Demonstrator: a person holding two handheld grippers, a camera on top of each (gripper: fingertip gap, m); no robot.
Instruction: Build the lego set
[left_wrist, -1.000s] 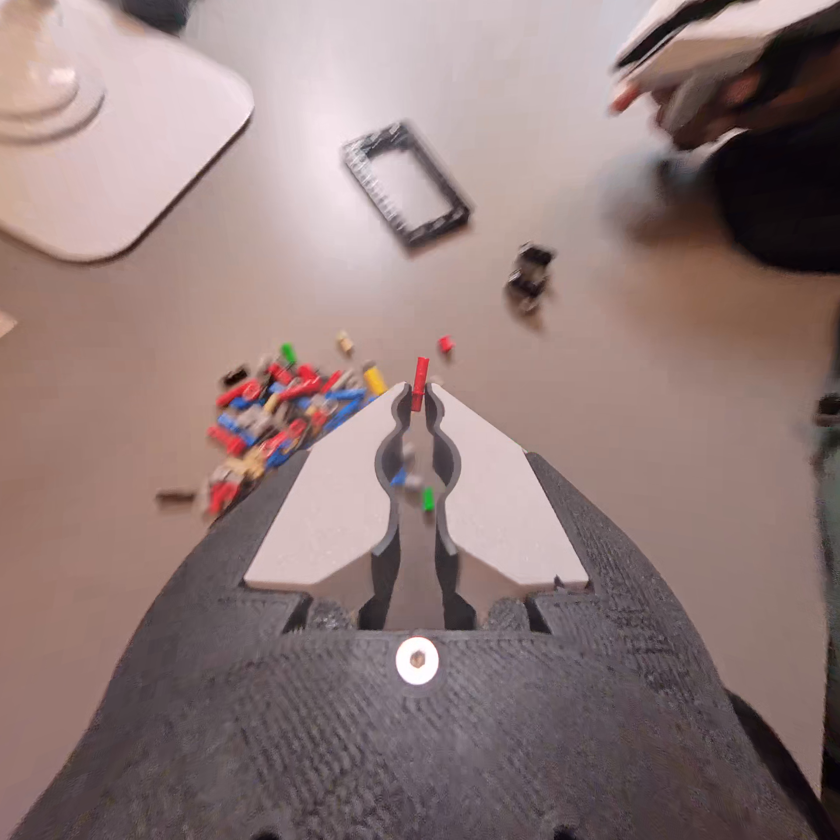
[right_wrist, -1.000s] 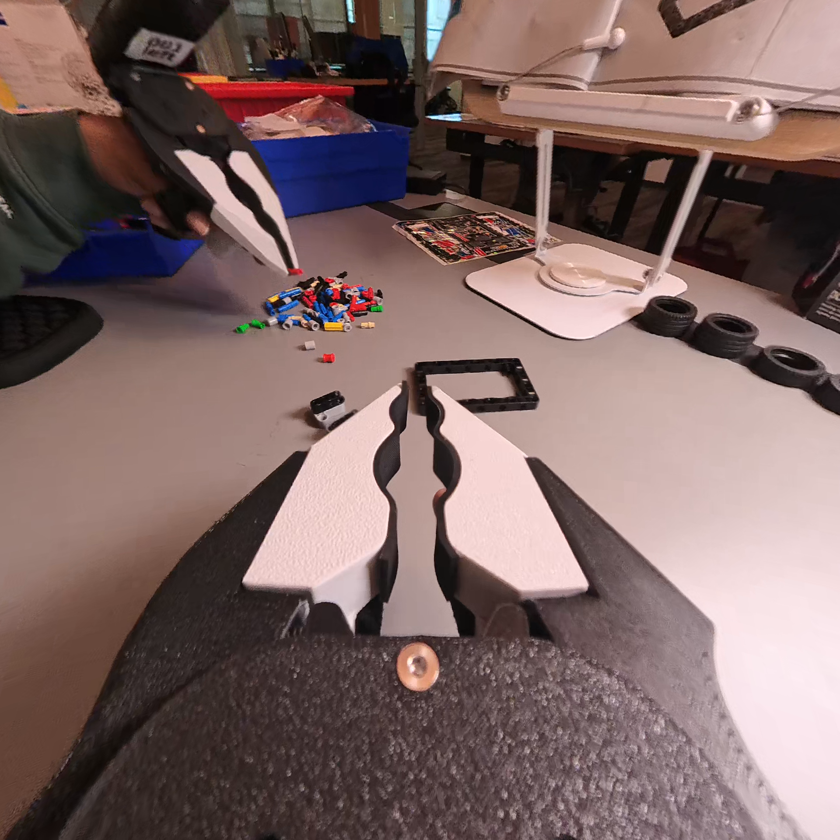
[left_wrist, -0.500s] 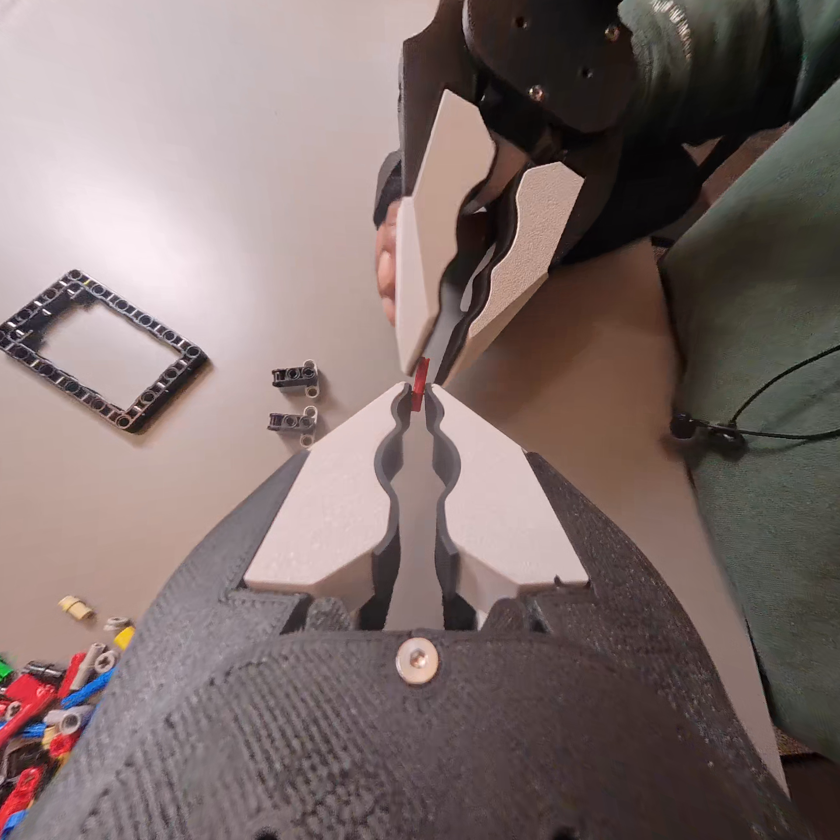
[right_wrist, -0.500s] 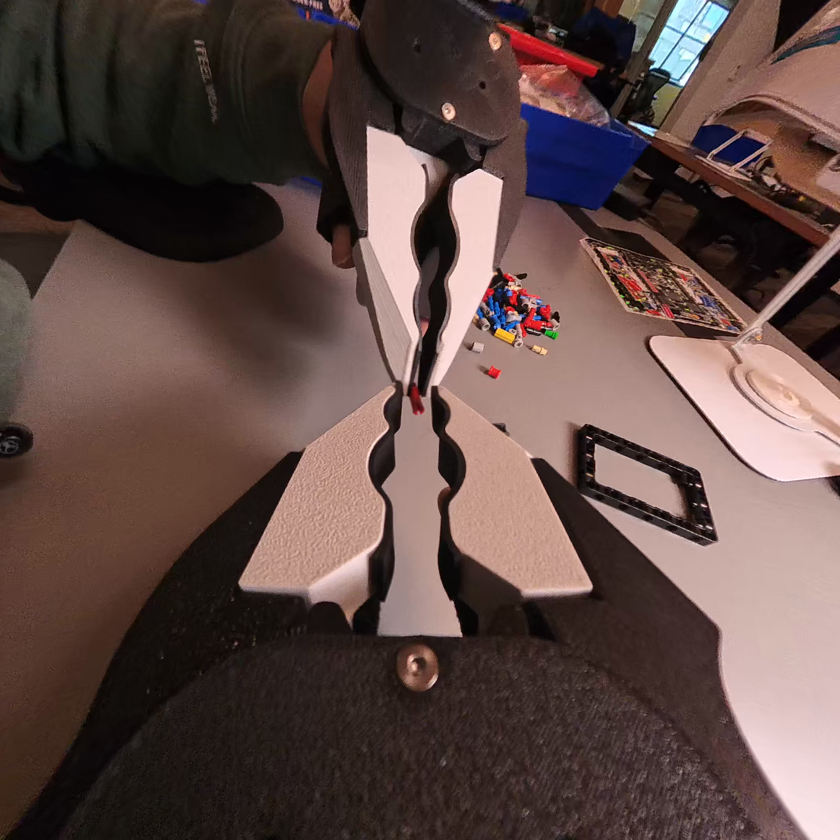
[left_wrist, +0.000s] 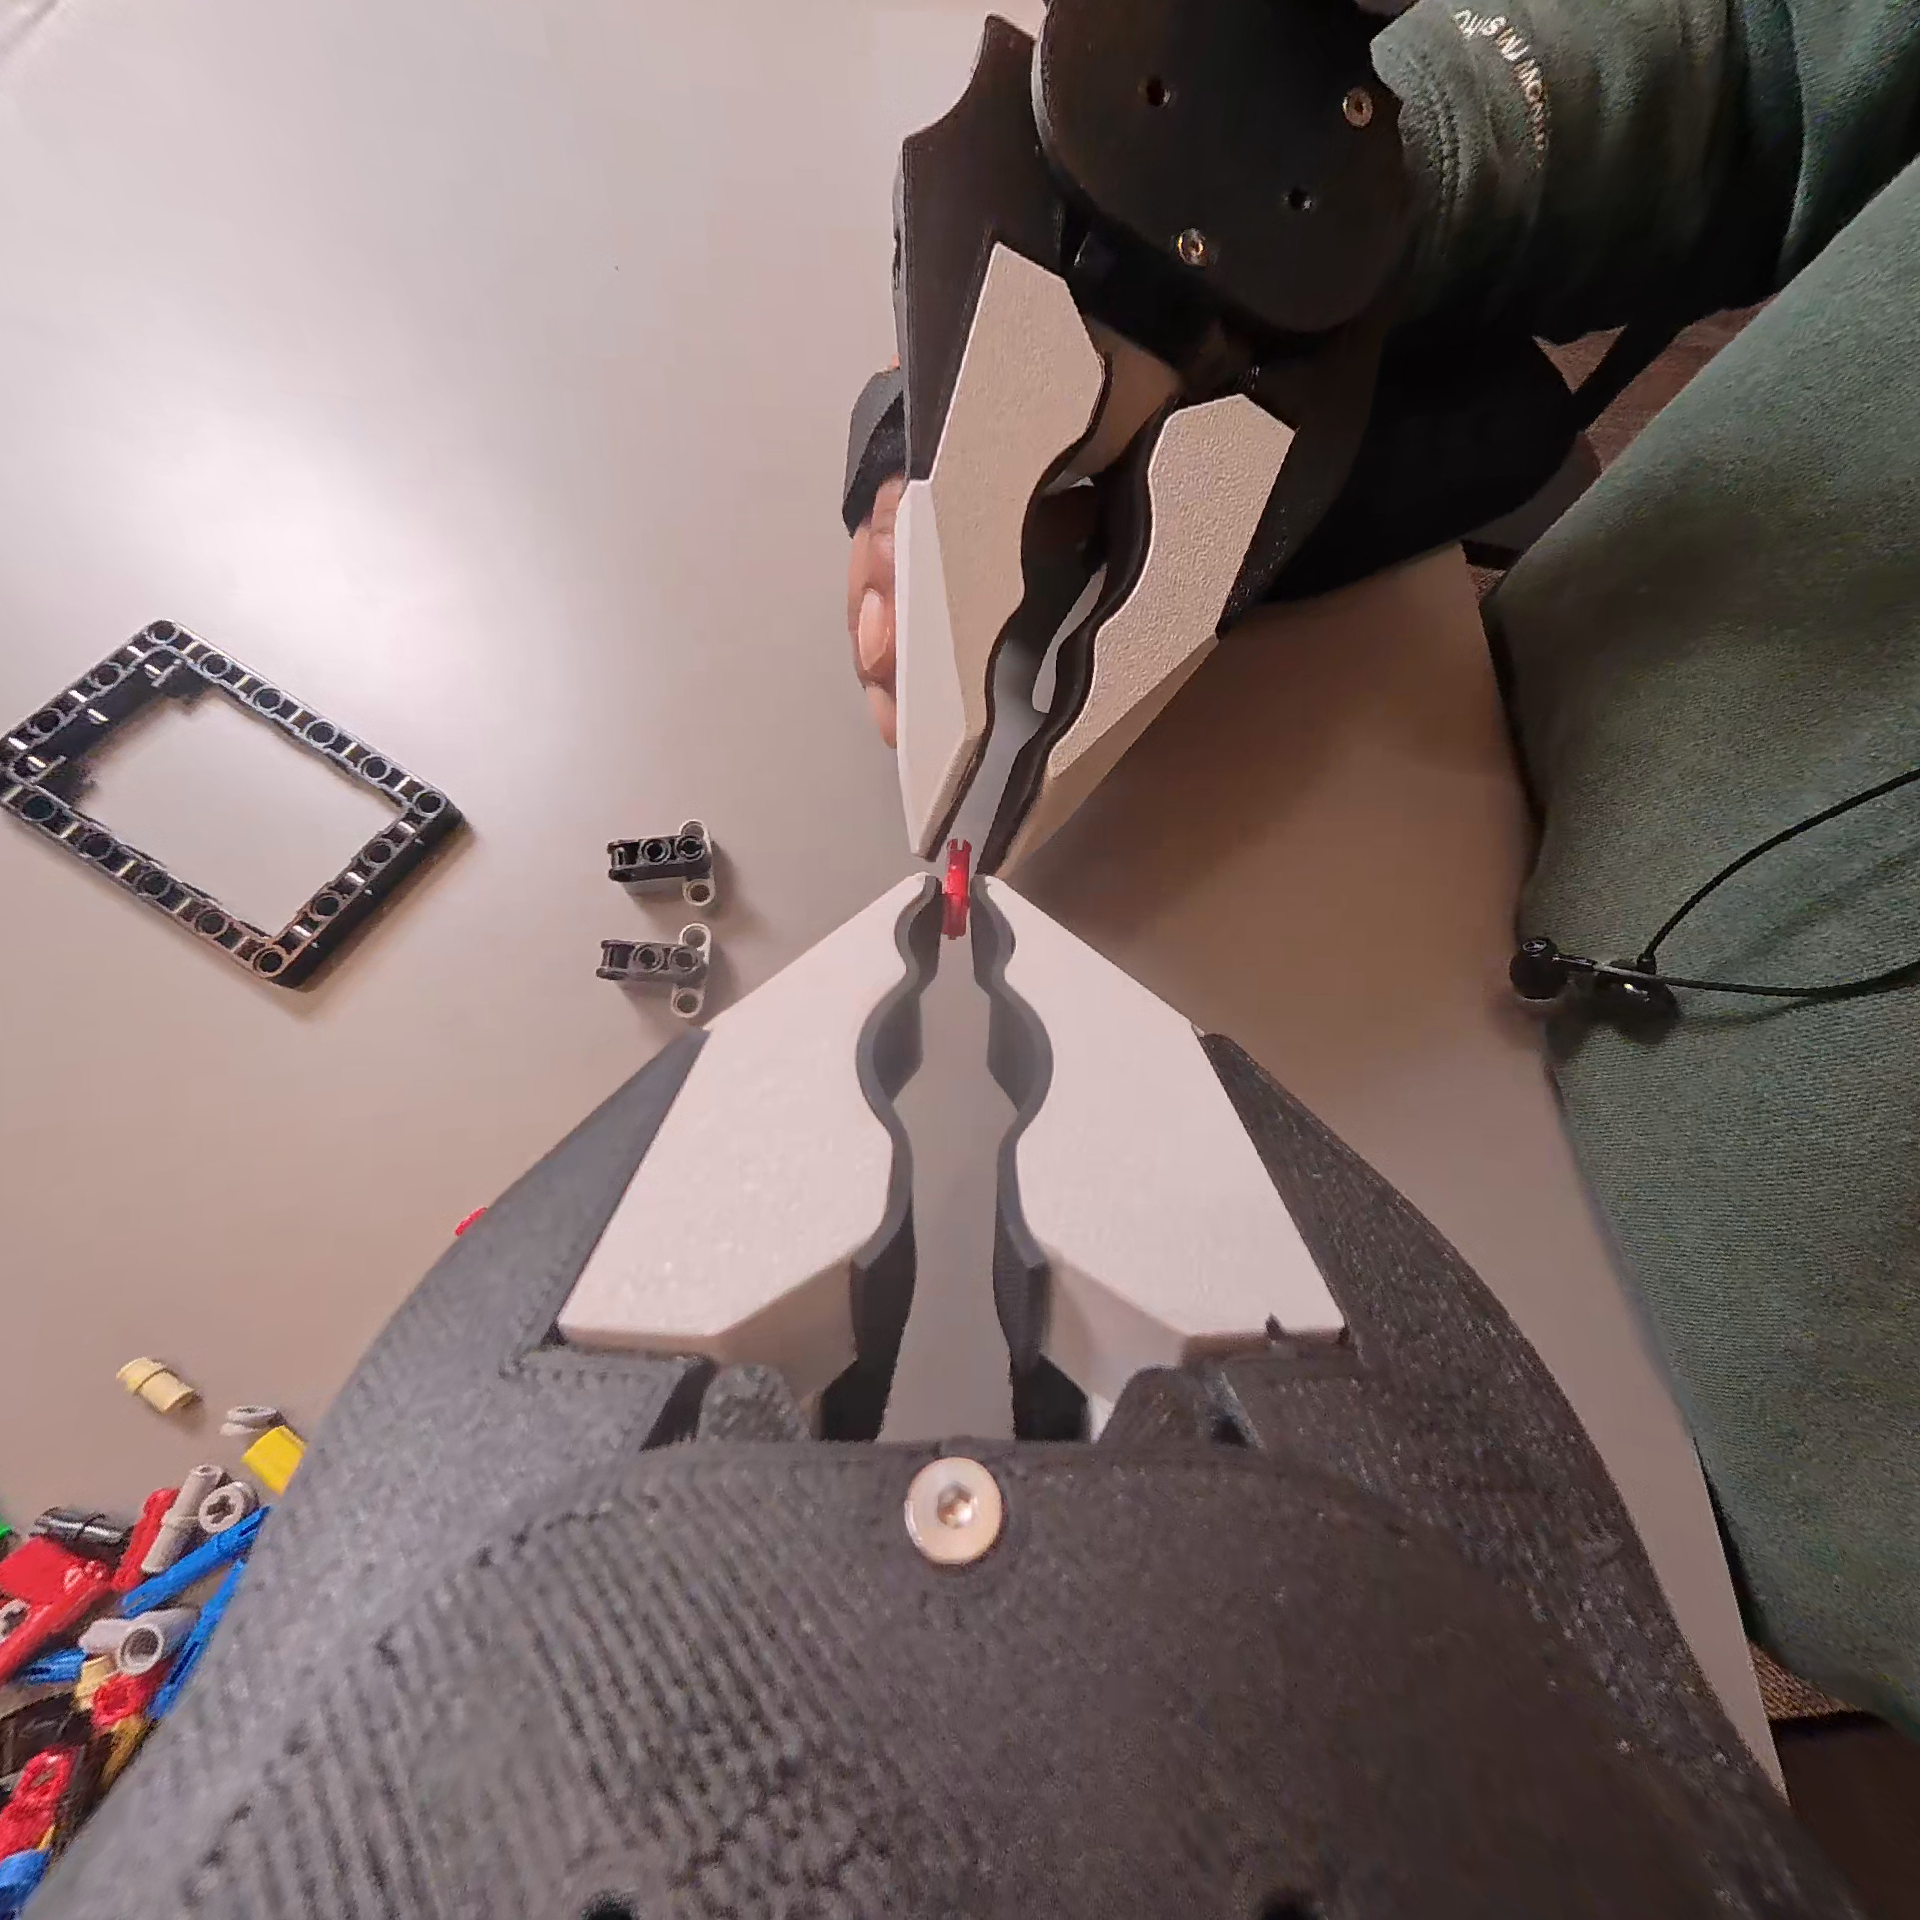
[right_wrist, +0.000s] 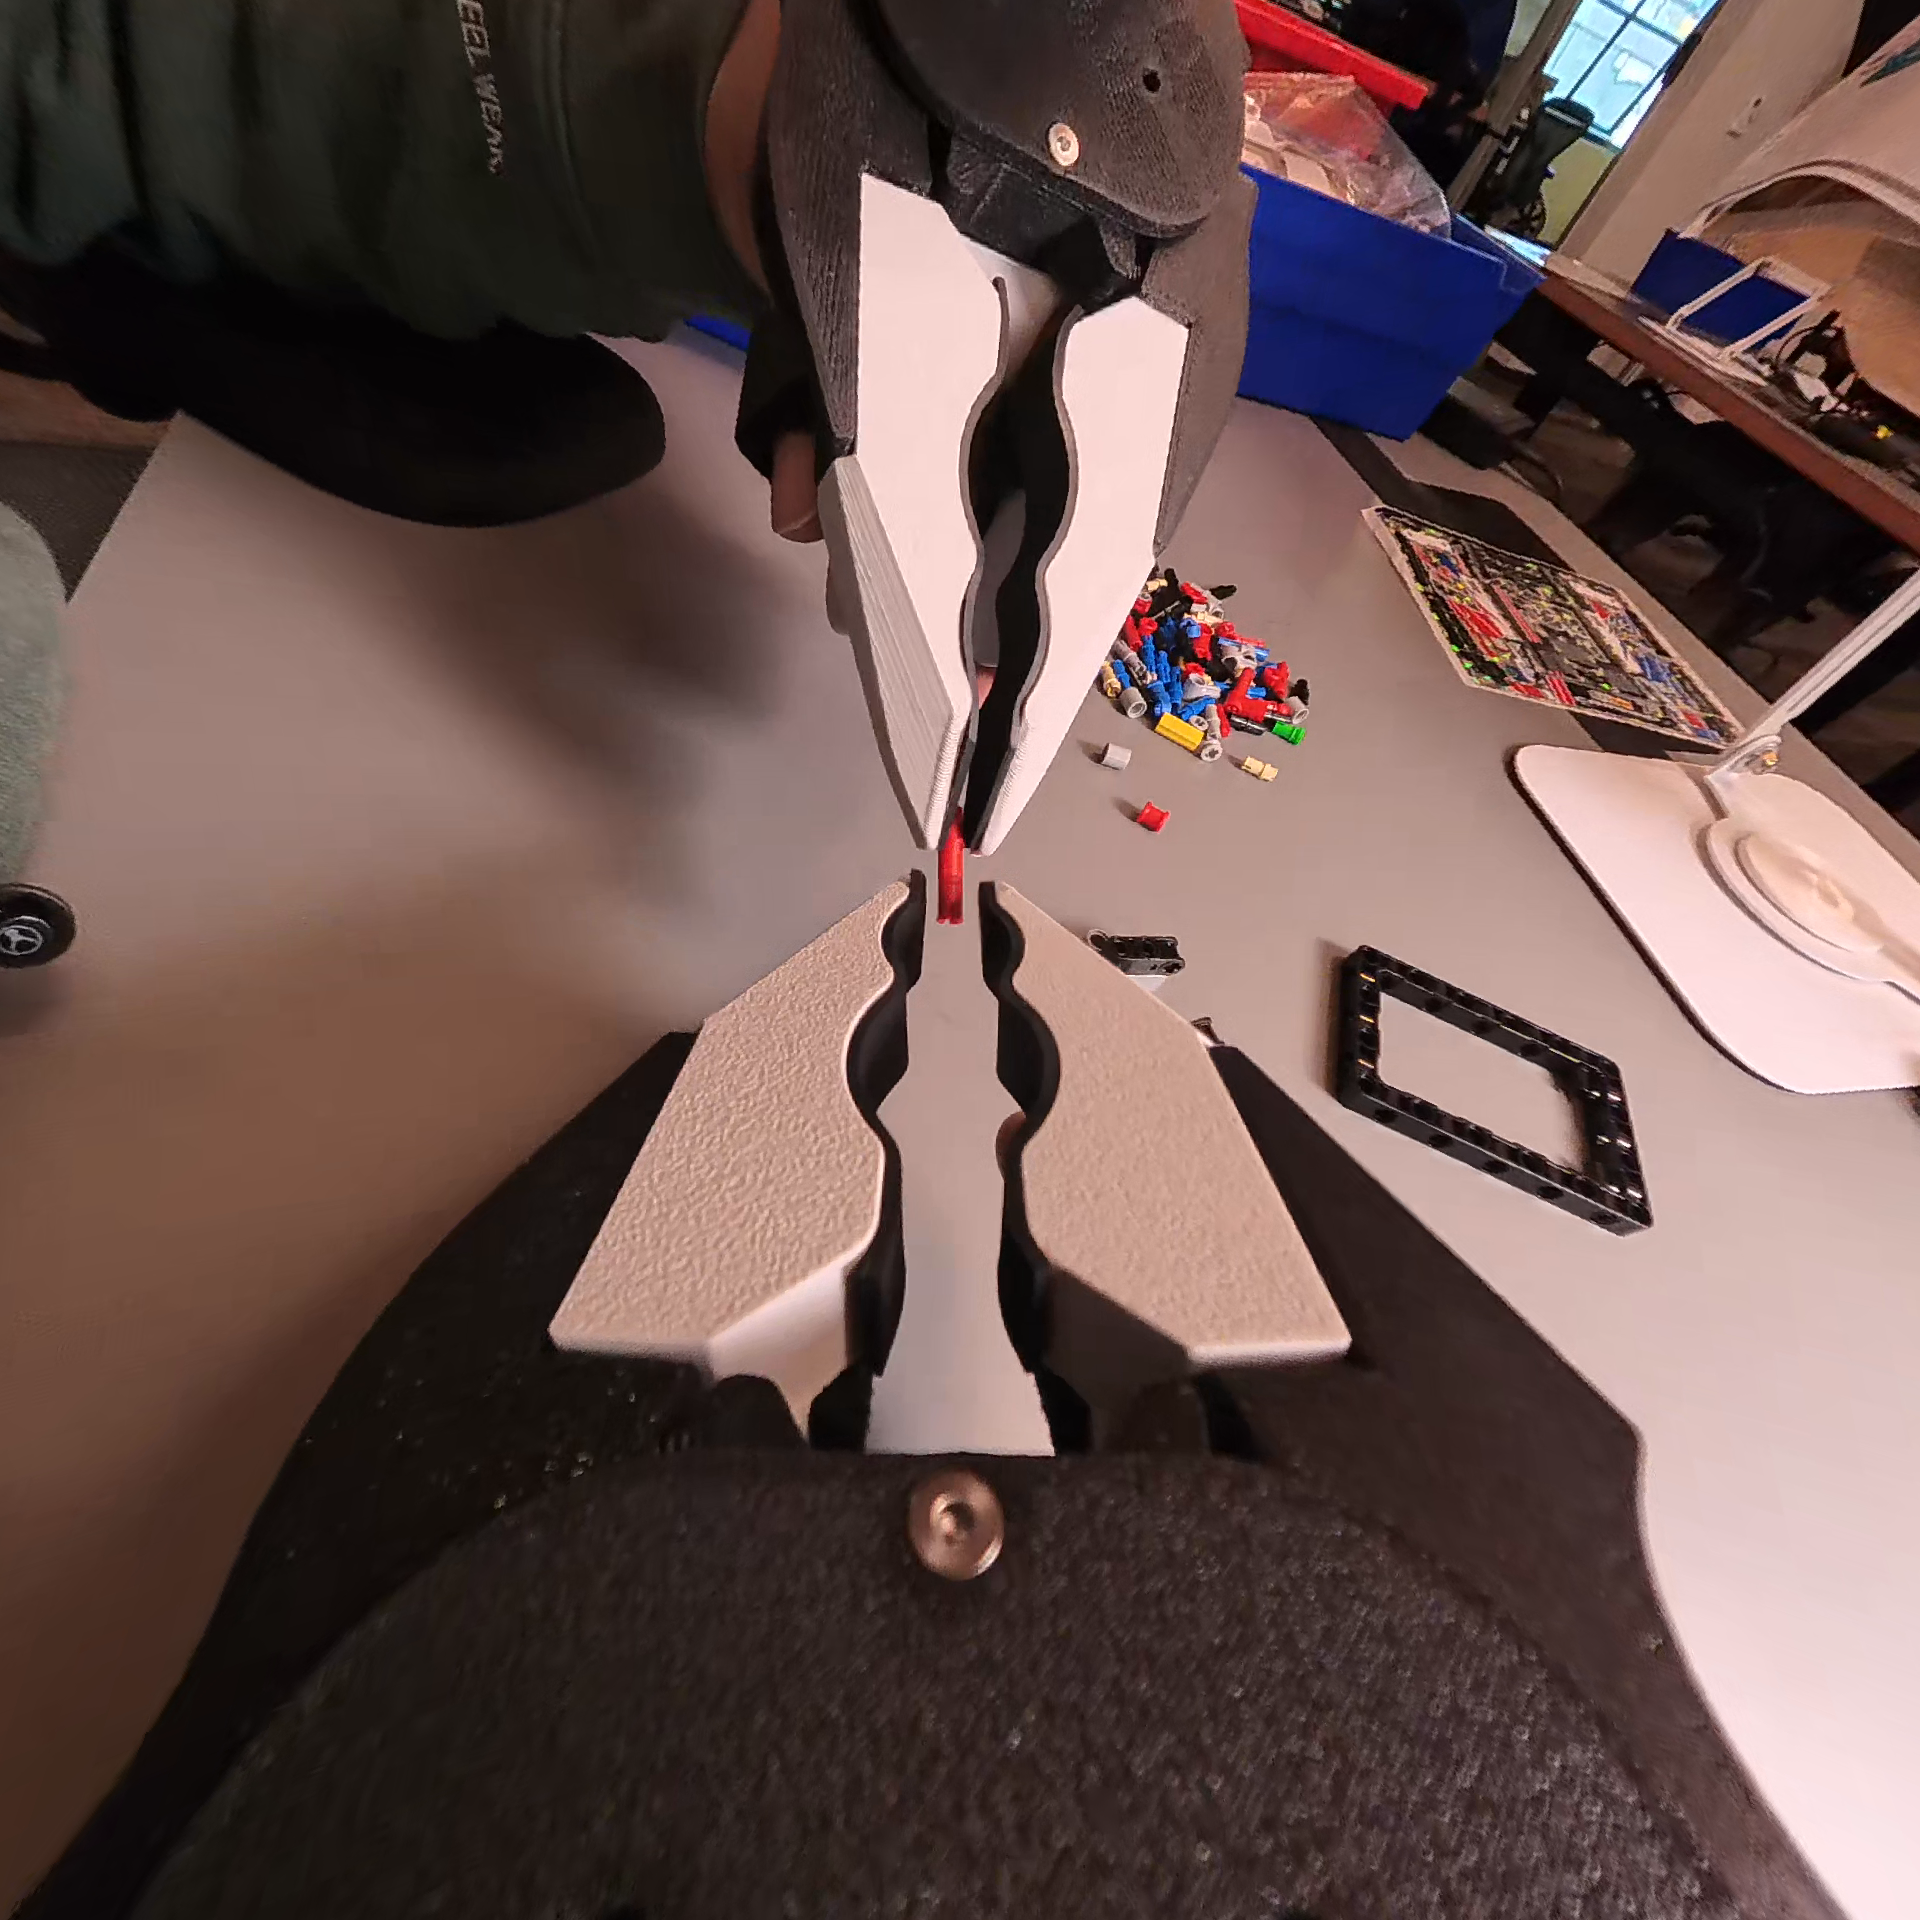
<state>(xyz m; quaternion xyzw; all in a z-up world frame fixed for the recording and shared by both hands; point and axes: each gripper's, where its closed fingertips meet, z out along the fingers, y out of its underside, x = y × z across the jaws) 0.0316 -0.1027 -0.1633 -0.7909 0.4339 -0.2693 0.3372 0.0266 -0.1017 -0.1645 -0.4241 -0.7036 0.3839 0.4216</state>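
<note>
Left gripper (left_wrist: 954, 894): jaws drawn together on the red pin (left_wrist: 955, 896), clamping its lower end at the very tips.

Right gripper (right_wrist: 951, 902): jaws slightly apart, straddling the free end of the red pin without visible contact (a hand-over in progress, by judgement).

Task part location: the red pin is held in mid-air between the two opposed grippers, above the table (left_wrist: 416, 312); it is not yet mated to any other part.

Other parts, left wrist view: black frame (left_wrist: 223, 800) at 9 o'clock; two black connectors (left_wrist: 655, 904) between the frame and the tips; loose parts pile (left_wrist: 94, 1590) at 8 o'clock.

Other parts, right wrist view: black frame at 3 o'clock; loose parts pile at 1 o'clock; white stand base (right_wrist: 1714, 904) at 2 o'clock; instruction sheet (right_wrist: 1538, 623) beyond it.

Risk 1: pin drops if the left gripper lets go before the right gripper closes fully.

Risk 2: pin tilts or shoots out sideways, since each grip covers only a short end of it.

Risk 3: tips collide, because both grippers stand nose to nose.

Edges: the table edge runs near the person's green sleeve (left_wrist: 1714, 935) at 3 o'clock; a dropped pin may roll off there.

Open room: bare table lies from 10 to 12 o'clock in the left wrist view.
</note>
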